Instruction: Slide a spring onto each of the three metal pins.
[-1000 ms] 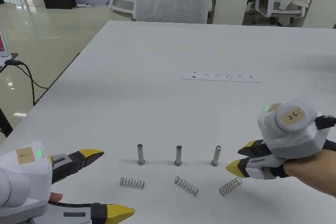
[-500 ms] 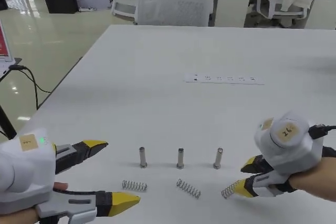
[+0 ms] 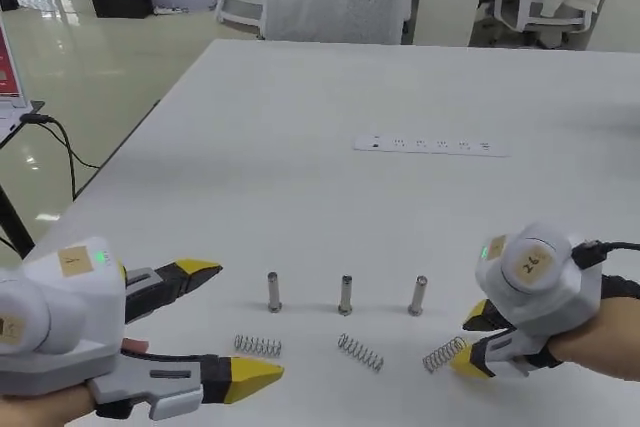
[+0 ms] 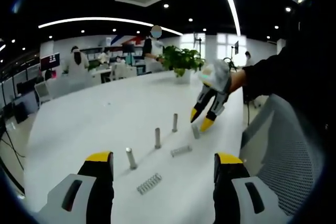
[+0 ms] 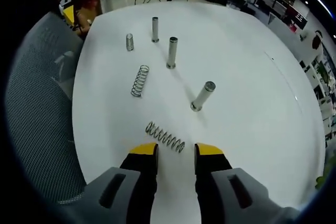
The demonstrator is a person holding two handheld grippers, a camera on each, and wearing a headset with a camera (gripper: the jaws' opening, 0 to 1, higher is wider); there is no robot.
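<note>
Three upright metal pins stand in a row on the white table: left pin (image 3: 274,291), middle pin (image 3: 345,294), right pin (image 3: 417,295). A spring lies in front of each: left spring (image 3: 258,345), middle spring (image 3: 359,352), right spring (image 3: 443,354). My right gripper (image 3: 470,342) is open with a narrow gap, its yellow tips just beside the right spring (image 5: 165,136), which lies right ahead of my right gripper (image 5: 177,150). My left gripper (image 3: 240,322) is wide open and holds nothing, left of the left spring (image 4: 149,183).
A white power strip (image 3: 430,145) lies farther back on the table (image 3: 300,147). Office chairs (image 3: 335,12) stand beyond the far edge. A black cable (image 3: 60,152) hangs off to the left over the floor.
My right gripper has come down and toward the near edge, from beside the right pin to the right spring. My left gripper has edged forward toward the left spring.
</note>
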